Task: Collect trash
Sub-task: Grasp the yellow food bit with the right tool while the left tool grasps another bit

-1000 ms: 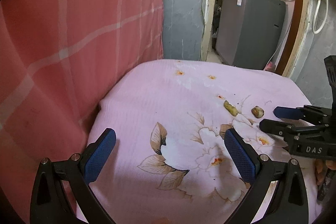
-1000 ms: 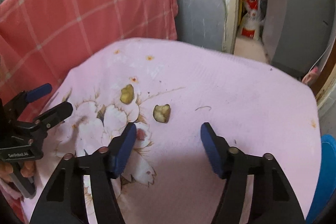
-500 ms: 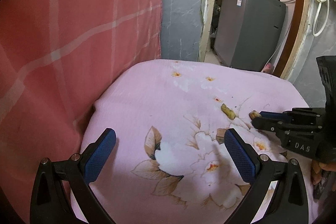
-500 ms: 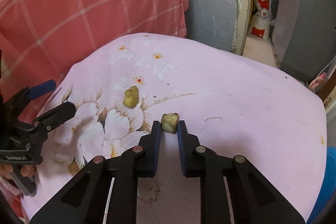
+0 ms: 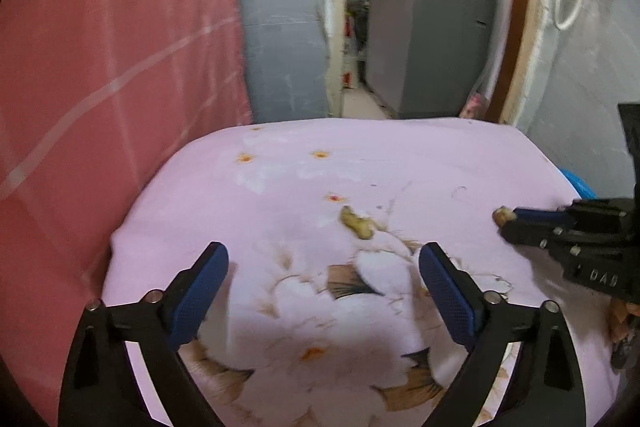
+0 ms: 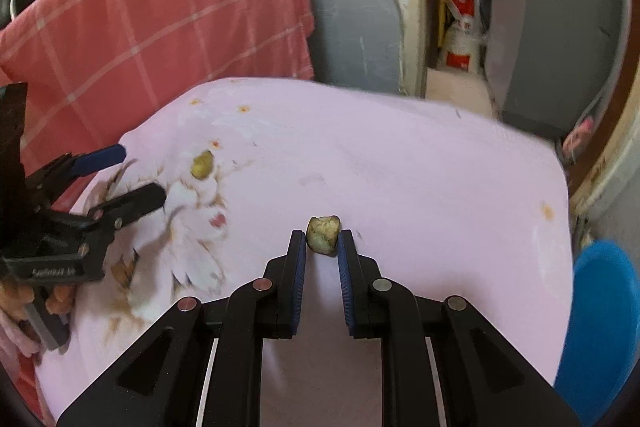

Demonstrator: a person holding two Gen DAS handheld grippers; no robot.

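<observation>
My right gripper (image 6: pixel 322 241) is shut on a small yellowish crumpled scrap (image 6: pixel 323 234), held just above the pink floral cloth (image 6: pixel 400 167). The scrap also shows at the right gripper's tip in the left wrist view (image 5: pixel 503 215). A second yellowish scrap (image 5: pixel 357 223) lies on the cloth, also visible in the right wrist view (image 6: pixel 202 164). My left gripper (image 5: pixel 322 267) is open and empty, just short of that scrap. It appears at the left of the right wrist view (image 6: pixel 140 179).
A red checked cloth (image 5: pixel 100 87) hangs along the left side. A blue bin (image 6: pixel 600 315) stands beyond the cloth's right edge. A grey appliance (image 5: pixel 428 39) and a doorway lie behind.
My right gripper has lifted the scrap off the cloth and carried it to the right. My left gripper has moved forward toward the second scrap.
</observation>
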